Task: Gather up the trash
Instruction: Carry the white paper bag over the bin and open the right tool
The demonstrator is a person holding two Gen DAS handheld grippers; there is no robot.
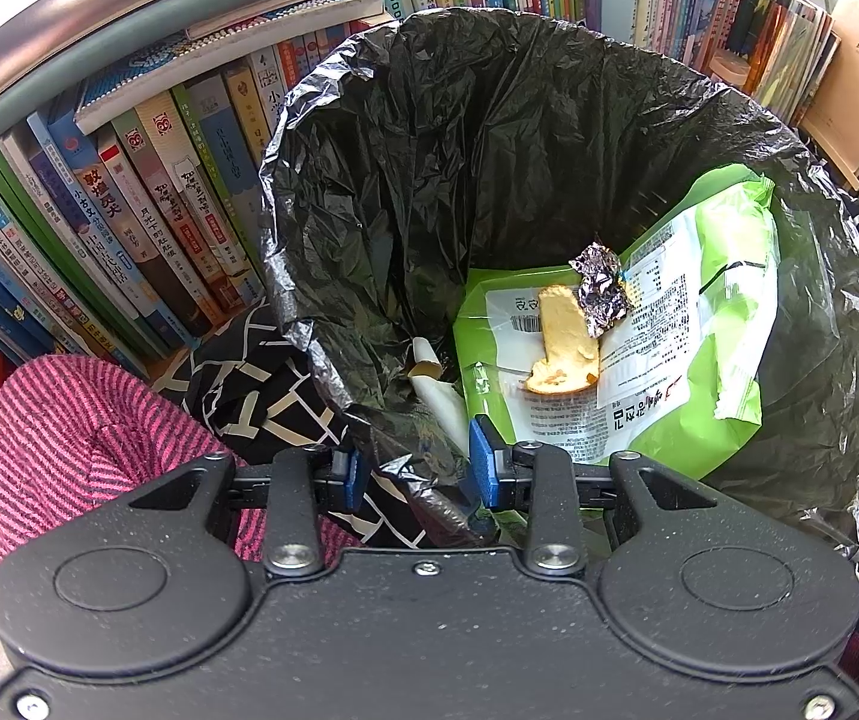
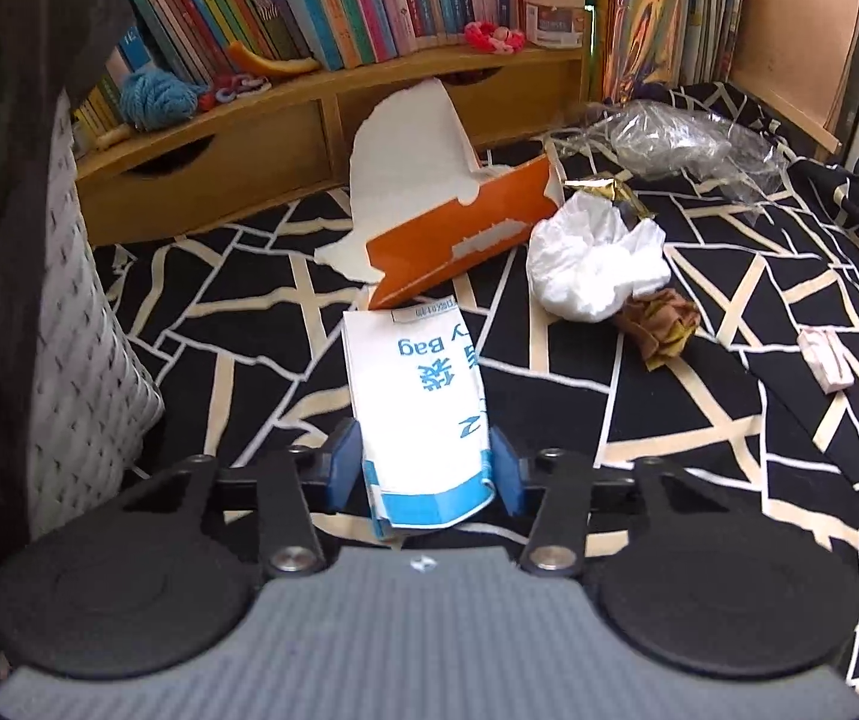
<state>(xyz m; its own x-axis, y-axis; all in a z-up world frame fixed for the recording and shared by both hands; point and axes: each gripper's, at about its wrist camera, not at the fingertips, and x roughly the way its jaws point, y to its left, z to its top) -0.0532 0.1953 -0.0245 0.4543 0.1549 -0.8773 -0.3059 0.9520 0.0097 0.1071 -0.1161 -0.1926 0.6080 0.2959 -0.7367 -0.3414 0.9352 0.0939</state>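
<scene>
Right wrist view: the right gripper (image 2: 426, 468) has its blue pads on either side of a white-and-blue paper bag (image 2: 414, 402) lying on the black-and-cream patterned cloth (image 2: 699, 480); the pads look pressed against the bag's edges.
Left wrist view: the left gripper (image 1: 417, 471) is pinched on the rim of the black bin liner (image 1: 429, 468), holding the trash bin (image 1: 549, 210) open.
Trash already in: a green snack wrapper (image 1: 699, 360), a crust of bread (image 1: 567, 342) and a foil scrap (image 1: 600, 294) lie in the liner.
Trash left on the cloth: torn orange carton (image 2: 459, 234), crumpled white tissue (image 2: 597, 264), brown wad (image 2: 660, 324), clear plastic film (image 2: 675, 138), a small pink piece (image 2: 828, 360).
Bin seen from the right: its white slotted wall (image 2: 87, 360) stands just left of the bag.
Risk, slip: the flat bag is caught only at its near end, so it may buckle or slide out on lifting.
Risk, snag: the bag's far end touches the orange carton and may drag it.
Risk, liner: a tug from the left could pull the liner off the rim.
</scene>
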